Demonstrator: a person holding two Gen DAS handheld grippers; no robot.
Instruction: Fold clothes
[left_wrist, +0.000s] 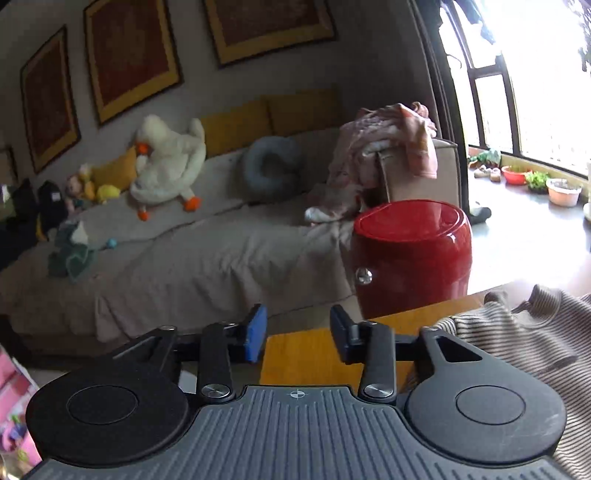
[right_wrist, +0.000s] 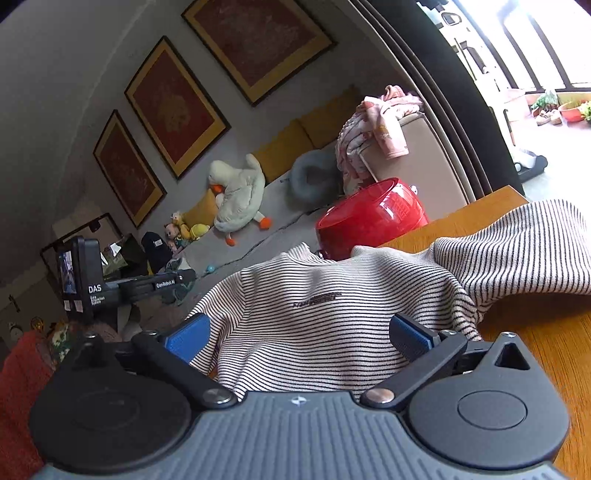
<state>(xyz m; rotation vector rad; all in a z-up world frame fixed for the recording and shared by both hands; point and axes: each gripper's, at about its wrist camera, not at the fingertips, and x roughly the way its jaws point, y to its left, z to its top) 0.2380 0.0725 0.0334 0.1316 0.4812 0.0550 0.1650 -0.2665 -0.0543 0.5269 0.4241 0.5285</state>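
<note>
Low in the right wrist view, the right gripper (right_wrist: 297, 338) stands spread wide over a striped shirt (right_wrist: 317, 317) that lies on the wooden table (right_wrist: 554, 339), its 2 blue pads clear of the cloth, and the small dark print on the shirt's chest is too blurred to read. At that frame's left edge the left gripper (left_wrist: 297, 332) tilts, marked "DAS" and "GenRobot AI"; in its own view it is half spread and holds nothing, with the shirt at lower right. A red bin (left_wrist: 410, 254) stands beyond the table.
</note>
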